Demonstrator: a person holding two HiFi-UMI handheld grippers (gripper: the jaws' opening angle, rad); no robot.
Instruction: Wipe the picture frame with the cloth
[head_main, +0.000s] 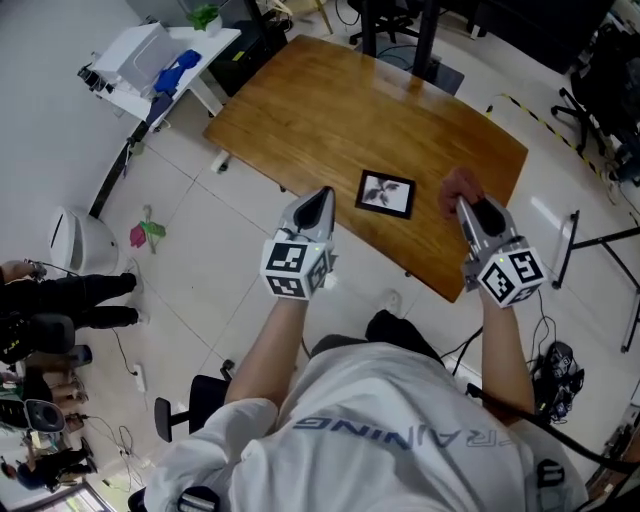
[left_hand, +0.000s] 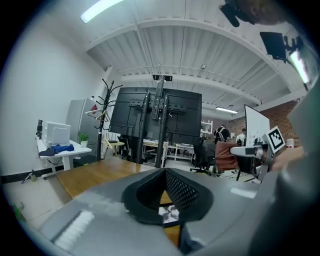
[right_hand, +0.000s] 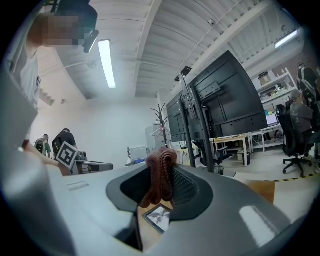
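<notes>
Head view: picture frame (head_main: 386, 194) at 9 o'clock from right gripper (head_main: 468, 208), jaws clamped on cloth (head_main: 460, 184). Left gripper (head_main: 322, 197) at frame's 9 o'clock, jaws together

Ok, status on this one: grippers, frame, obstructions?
Left gripper shut, empty. Right gripper shut on cloth. Picture frame flat on table, grippers clear of it. Nothing in the way.

Office-like lab, big screens (left_hand: 156, 115) on stands, office chairs (right_hand: 296, 134), white desk (head_main: 212, 44)
</notes>
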